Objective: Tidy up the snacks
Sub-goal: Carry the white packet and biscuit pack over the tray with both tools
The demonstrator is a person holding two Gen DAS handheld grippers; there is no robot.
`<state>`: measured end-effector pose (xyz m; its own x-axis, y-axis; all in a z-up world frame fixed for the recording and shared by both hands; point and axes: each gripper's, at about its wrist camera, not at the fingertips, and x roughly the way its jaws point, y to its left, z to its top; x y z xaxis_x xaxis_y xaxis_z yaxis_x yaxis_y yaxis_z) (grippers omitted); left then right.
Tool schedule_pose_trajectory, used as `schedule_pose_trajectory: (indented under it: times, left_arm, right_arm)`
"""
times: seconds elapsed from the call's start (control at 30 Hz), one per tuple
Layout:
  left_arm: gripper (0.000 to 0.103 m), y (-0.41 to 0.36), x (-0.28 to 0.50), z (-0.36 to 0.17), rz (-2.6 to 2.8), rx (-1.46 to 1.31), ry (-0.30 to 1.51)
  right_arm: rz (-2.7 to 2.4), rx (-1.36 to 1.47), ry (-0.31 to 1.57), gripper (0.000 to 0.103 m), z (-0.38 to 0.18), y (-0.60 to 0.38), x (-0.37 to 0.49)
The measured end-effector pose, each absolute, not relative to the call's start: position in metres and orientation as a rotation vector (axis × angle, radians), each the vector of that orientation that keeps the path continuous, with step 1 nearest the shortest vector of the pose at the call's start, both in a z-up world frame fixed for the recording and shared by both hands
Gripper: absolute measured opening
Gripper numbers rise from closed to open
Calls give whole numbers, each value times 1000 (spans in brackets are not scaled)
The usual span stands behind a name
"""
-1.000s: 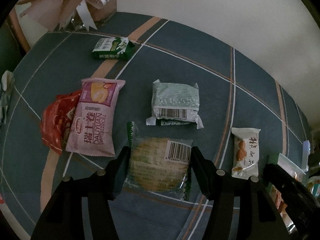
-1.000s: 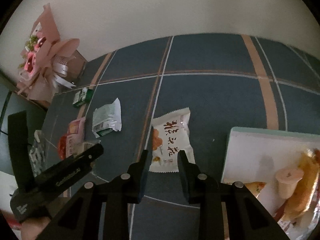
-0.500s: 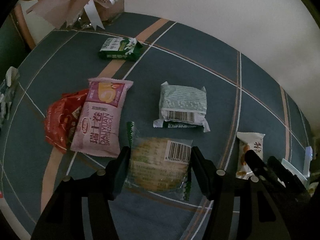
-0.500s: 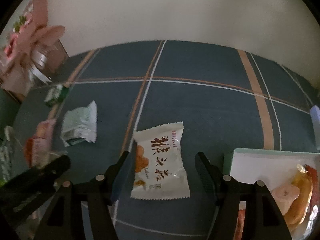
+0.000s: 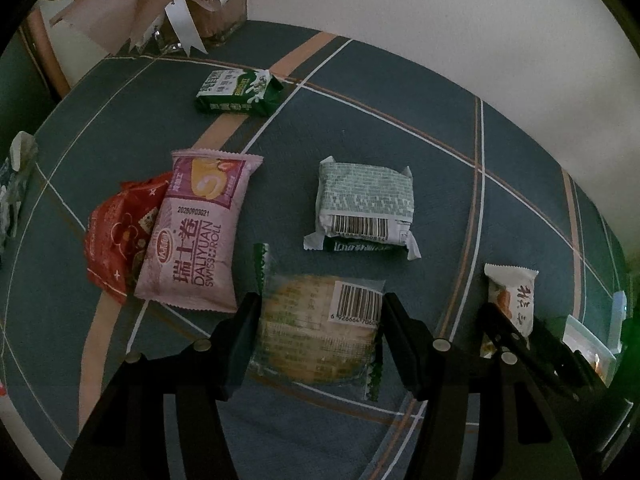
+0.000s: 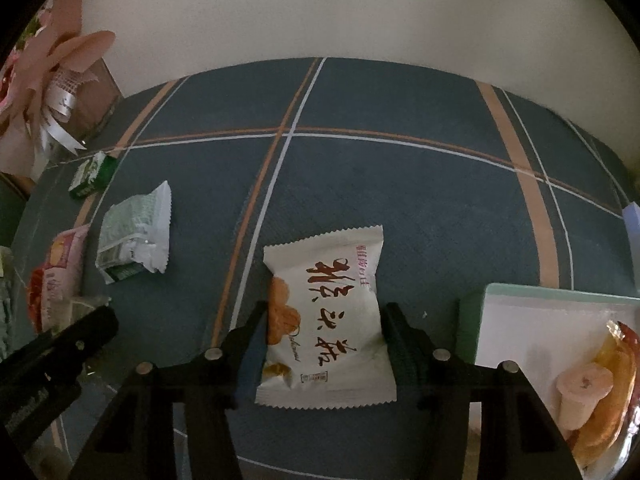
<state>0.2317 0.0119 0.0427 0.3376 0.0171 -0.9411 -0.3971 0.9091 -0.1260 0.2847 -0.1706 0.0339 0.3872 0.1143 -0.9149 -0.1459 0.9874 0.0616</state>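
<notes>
A clear-wrapped round biscuit packet (image 5: 316, 332) with a barcode sits between the fingers of my left gripper (image 5: 320, 304), which is shut on its two sides just above the blue plaid cloth. The white packet with red lettering (image 6: 328, 312) lies flat on the cloth between the fingers of my right gripper (image 6: 325, 312). Its jaws are closing, and the pads stand at the packet's side edges without squeezing it. In the left wrist view the same white packet (image 5: 516, 296) shows at the right behind the right gripper (image 5: 512, 332).
On the cloth lie a pink Swiss roll packet (image 5: 196, 232) over a red packet (image 5: 116, 232), a pale green packet (image 5: 364, 204) and a dark green packet (image 5: 236, 92). A white tray with a mint rim (image 6: 560, 292) holds snacks at the right. A pink bouquet (image 6: 52, 92) stands at the back left.
My right gripper has come down over the white packet and gone from shut to wide, then narrower around it. My left gripper and its biscuit packet have stayed put.
</notes>
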Motion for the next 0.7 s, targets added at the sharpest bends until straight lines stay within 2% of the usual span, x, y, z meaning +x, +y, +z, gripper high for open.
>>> schedule_pose_trajectory:
  times: [0.2, 0.7]
  left_arm:
    - [62, 9, 231, 53, 279, -359, 1187]
    - [62, -36, 207, 116, 199, -284, 1113]
  right_arm:
    - [185, 8, 1157, 57, 47, -175, 283]
    - [92, 87, 1176, 57, 104, -224, 244]
